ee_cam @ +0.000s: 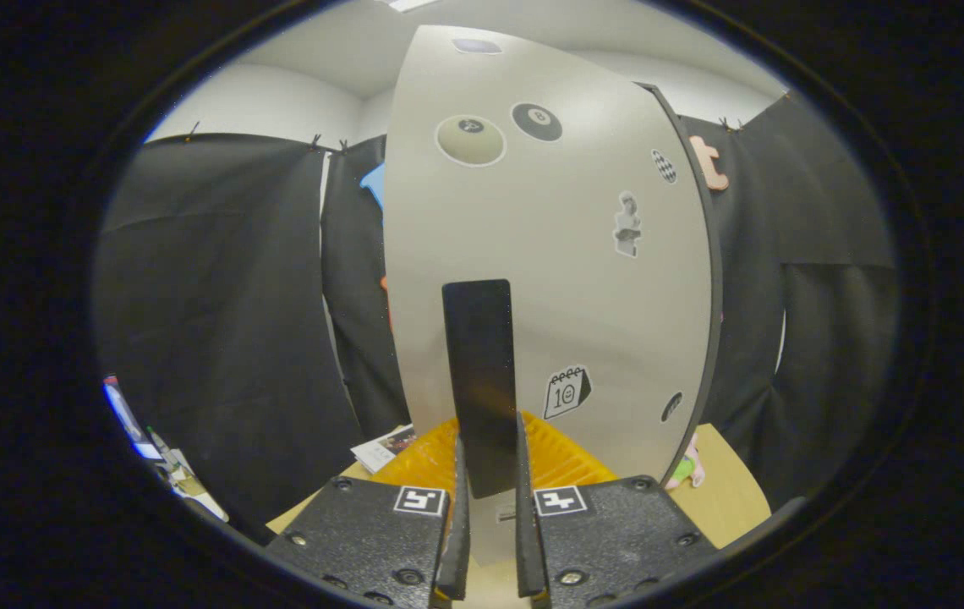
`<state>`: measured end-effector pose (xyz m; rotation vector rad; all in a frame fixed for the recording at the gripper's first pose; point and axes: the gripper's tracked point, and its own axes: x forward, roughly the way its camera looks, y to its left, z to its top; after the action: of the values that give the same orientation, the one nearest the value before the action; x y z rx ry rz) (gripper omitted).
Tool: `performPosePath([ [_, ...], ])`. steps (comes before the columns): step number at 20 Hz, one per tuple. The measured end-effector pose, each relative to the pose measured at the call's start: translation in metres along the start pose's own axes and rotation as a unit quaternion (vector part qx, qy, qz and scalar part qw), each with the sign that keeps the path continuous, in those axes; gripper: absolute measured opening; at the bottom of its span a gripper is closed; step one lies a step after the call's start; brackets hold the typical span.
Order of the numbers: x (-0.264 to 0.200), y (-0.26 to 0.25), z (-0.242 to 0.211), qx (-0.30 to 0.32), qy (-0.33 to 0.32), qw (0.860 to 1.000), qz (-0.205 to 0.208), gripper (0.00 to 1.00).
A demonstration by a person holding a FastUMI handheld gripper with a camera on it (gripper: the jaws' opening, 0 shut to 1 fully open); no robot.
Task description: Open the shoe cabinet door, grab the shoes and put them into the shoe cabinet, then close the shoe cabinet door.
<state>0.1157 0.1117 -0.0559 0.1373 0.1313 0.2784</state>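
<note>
Pale grey door: the shoe cabinet door point(533, 254) stands upright right ahead of my tongs, its face dotted with stickers, among them two billiard-ball stickers point(471, 139) near the top and a calendar sticker point(566, 392) low down.
Handle: a dark vertical handle point(482, 372) runs down the door's lower middle, and its bottom end sits between my fingers.
Tongs: my tongs point(489, 507) are drawn in close, both fingers pressing the sides of the handle's lower end.
Behind the door: something orange and ribbed point(562, 457) shows just beyond my fingers at the door's foot; I cannot tell what it is.
Worktop: a light wooden worktop point(727, 491) lies below, with printed papers point(385, 448) off to the left of the door.
</note>
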Motion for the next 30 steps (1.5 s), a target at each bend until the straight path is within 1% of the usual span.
performPosePath([
  [7,-0.041,-0.026,-0.005,0.006,-0.006,1.000,-0.023,0.25],
  [12,-0.073,-0.052,-0.006,-0.001,-0.010,0.998,-0.057,0.23],
  [15,-0.094,-0.074,-0.008,-0.009,-0.009,0.996,-0.084,0.21],
  [17,-0.105,-0.088,-0.008,-0.009,-0.010,0.995,-0.099,0.19],
  [25,-0.135,-0.142,-0.004,-0.011,-0.004,0.993,-0.118,0.10],
  [30,-0.150,-0.189,-0.005,-0.001,-0.003,0.988,-0.153,0.05],
])
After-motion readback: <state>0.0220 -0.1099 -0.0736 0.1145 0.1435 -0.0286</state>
